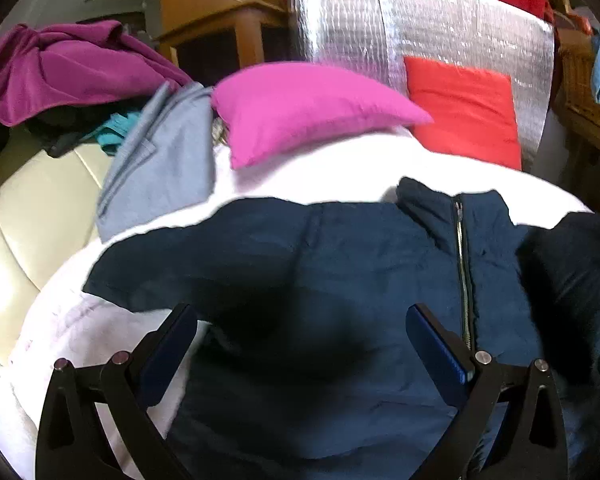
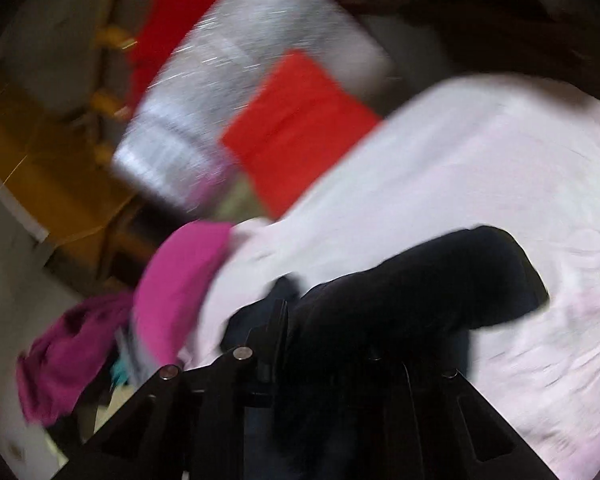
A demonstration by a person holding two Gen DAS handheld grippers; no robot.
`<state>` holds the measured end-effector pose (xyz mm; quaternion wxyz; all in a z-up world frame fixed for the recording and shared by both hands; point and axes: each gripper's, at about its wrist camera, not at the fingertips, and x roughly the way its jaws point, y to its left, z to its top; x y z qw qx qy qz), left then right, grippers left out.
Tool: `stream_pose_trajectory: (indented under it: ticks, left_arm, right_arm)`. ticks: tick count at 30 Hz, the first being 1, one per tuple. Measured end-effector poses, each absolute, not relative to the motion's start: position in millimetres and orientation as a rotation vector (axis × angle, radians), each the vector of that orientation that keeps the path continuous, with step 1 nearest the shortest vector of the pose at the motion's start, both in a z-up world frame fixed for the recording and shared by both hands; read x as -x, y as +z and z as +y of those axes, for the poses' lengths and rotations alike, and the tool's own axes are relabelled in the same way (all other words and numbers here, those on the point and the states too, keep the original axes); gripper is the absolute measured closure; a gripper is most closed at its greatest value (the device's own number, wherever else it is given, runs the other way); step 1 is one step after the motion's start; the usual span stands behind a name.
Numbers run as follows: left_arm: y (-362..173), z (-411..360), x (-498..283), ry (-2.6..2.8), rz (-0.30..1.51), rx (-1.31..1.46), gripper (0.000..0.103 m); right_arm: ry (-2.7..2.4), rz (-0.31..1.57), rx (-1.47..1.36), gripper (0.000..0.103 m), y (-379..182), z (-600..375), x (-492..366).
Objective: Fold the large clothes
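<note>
Left wrist: wicker basket (image 1: 592, 92), contents hidden

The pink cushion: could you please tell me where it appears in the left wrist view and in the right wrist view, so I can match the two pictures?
Left wrist view: the pink cushion lies upper centre, on the white sheet beyond the navy jacket.
Right wrist view: the pink cushion, blurred, sits left of centre at the sheet's left edge.
Shared landmark: the red cushion leaning on the silver foil panel.
</note>
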<state>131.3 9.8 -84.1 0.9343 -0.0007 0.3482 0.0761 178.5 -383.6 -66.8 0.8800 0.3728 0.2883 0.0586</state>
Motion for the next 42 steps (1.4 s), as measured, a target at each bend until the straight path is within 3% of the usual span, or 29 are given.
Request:
stream_pose_trajectory:
  ticks: [7,19,21,23,25,33,42]
  left_arm:
    - [-68,48,-118,0.172,0.682,0.085,0.0]
    - [-56,87,-106,0.181,0.66,0.192,0.0]
    - [-56,91,-105,0.186,0.66,0.197,0.0]
    - [-58,95,-107,0.192,0.666,0.202,0.0]
    - [-62,98,-110,0.197,0.682,0.207,0.0]
    - [-80,90,-126,0.15,0.743,0.208,0.0]
    - [-97,49,-140,0.096,0.792,0.152,0.0]
  right_arm:
    - [0.32,0.669,-0.651,0.081,-51,-272,-184]
    - [0.411,0.859,-0.622,0.078,-116,-196,-200]
    - [0.428,0.875,-0.638,0.07,-121,-199,-200]
    - [0.494,0.889,-0.685,0.034,-122,-201,-200]
    - [0.536,0.856,-0.717,0.02,-115,-206,-194]
    - [0.5,0.705,-0.664,0.019,-72,-283,-144]
    - [0.262,0.649,-0.797,0.019,-86,-394,-116]
